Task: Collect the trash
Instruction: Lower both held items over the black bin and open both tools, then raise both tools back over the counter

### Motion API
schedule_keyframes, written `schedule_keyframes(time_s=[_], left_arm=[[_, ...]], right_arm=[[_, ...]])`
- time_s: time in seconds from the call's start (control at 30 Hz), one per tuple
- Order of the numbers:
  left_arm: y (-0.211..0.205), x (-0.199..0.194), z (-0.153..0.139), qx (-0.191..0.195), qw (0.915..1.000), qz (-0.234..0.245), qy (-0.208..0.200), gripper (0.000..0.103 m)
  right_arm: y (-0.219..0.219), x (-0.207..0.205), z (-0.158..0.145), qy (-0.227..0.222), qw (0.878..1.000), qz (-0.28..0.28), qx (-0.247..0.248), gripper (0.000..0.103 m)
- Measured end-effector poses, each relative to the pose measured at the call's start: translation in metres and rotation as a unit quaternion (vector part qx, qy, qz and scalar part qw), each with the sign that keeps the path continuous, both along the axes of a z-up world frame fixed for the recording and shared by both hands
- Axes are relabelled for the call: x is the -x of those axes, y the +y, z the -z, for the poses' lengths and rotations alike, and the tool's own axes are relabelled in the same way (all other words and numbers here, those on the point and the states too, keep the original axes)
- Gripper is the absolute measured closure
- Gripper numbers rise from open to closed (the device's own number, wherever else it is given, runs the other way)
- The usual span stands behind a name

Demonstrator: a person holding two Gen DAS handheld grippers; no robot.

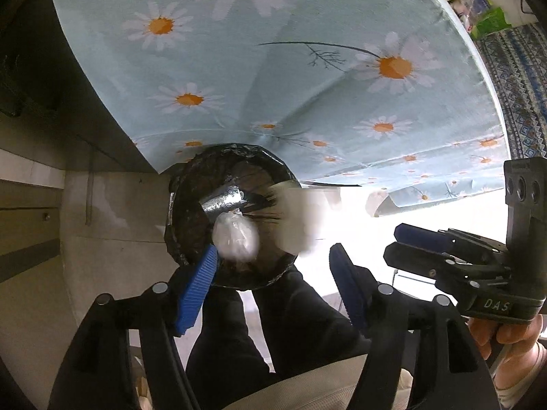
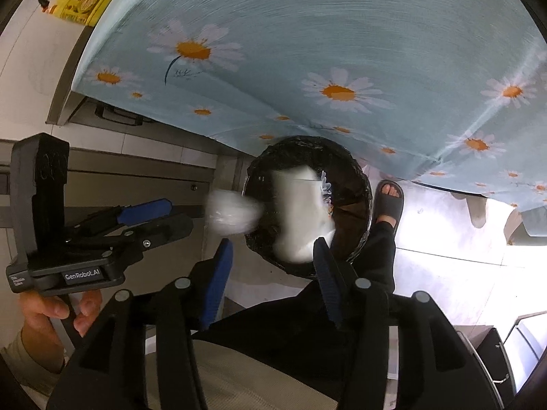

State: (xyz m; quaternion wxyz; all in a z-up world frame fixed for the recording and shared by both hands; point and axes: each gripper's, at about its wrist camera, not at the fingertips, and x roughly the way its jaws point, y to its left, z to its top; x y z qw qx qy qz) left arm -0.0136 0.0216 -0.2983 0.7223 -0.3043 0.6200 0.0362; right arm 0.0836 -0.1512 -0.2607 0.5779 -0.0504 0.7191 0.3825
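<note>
tablecloth (image 1: 307,78): pale blue, white-orange daisies | bin liner (image 1: 191,184): black | gripper pads (image 1: 196,288): blue | sandal (image 2: 389,201): grey

Counts – what's in view

2 grippers: left gripper (image 1: 273,283) & right gripper (image 2: 271,273); 1 black-lined bin (image 2: 355,177); 2 blurred white trash pcs – crumpled wad (image 2: 232,213), paper (image 2: 297,218); 1 daisy tablecloth (image 2: 342,34).

Table draped in daisy-print cloth, seen from above

A pale blue tablecloth (image 1: 307,78) with white daisies is spread over the table; a pale floor (image 2: 444,239) is brightly lit, and a patterned rug (image 1: 519,78) is seen beyond.
</note>
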Motion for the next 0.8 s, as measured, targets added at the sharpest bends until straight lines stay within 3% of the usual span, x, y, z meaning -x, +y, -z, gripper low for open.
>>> schedule_keyframes(time_s=[0.5, 0.8], left_arm=[[0.001, 0.004, -0.018, -0.014, 0.9998, -0.005, -0.014, 0.037], [0.003, 0.005, -0.047, -0.029, 0.9987, -0.003, -0.041, 0.037]], right_arm=[[-0.013, -0.001, -0.025, -0.018, 1.000, 0.011, -0.016, 0.053], [-0.018, -0.001, -0.050, -0.039, 0.999, 0.021, -0.027, 0.053]])
